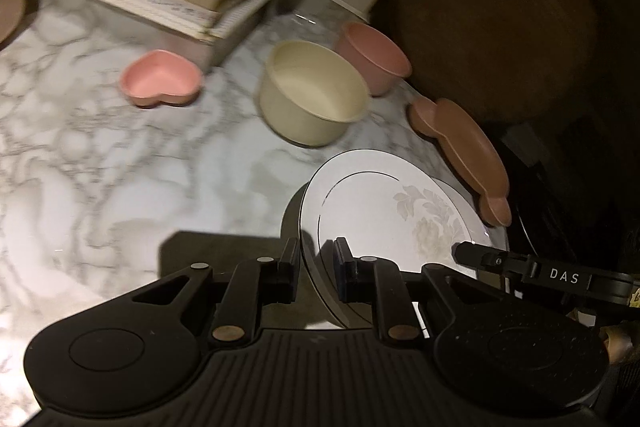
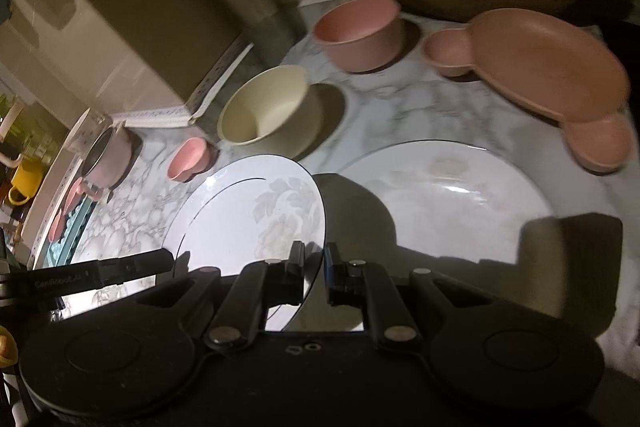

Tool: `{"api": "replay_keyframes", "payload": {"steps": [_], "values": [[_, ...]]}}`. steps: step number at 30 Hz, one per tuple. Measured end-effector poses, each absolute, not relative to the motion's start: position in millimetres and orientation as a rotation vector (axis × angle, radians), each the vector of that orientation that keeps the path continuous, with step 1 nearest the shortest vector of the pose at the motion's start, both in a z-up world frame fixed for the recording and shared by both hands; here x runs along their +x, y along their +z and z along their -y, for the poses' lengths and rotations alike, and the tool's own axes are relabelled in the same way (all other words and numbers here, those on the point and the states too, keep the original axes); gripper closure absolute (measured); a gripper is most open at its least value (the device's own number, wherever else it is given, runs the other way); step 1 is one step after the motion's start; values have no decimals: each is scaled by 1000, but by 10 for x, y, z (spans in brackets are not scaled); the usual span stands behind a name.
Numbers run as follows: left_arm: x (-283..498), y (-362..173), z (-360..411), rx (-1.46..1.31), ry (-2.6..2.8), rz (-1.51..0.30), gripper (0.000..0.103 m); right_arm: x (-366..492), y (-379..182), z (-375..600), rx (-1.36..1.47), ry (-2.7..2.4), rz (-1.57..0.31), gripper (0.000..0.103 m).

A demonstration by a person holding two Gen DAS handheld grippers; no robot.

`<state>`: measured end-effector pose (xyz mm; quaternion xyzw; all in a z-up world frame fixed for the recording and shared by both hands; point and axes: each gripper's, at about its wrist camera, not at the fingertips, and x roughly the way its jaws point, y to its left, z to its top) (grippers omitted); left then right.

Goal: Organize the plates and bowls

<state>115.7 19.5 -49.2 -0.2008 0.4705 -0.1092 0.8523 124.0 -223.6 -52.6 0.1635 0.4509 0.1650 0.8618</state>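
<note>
Both grippers — left gripper [image 1: 316,267], right gripper [image 2: 314,269] — pinch opposite rims of the small floral plate [image 2: 256,215], apparently lifted clear of the marble counter [image 1: 100,147]. Next — lower it onto the larger plate [image 2: 452,195] alongside, centred.

Marble table [image 2: 420,115] (2 bowls [image 2: 268,111]).

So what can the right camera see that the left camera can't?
Only the right camera shows a second white plate lying flat on the table, a small pot and a yellow mug. Only the left camera shows the heart bowl whole and clearly heart-shaped. Both show the flowered plate gripped at its rim by both hand-held grippers, the cream bowl, the pink bowl and the brown dish.
</note>
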Motion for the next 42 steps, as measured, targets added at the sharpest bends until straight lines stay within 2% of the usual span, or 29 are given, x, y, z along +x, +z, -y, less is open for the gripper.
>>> {"api": "replay_keyframes", "payload": {"steps": [16, 42], "values": [[1336, -628, 658, -310, -325, -1061, 86, 997, -756, 3108, 451, 215, -948, 94], [1463, -809, 849, -267, -302, -1135, 86, 1111, -959, 3261, 460, 188, -996, 95]]}}
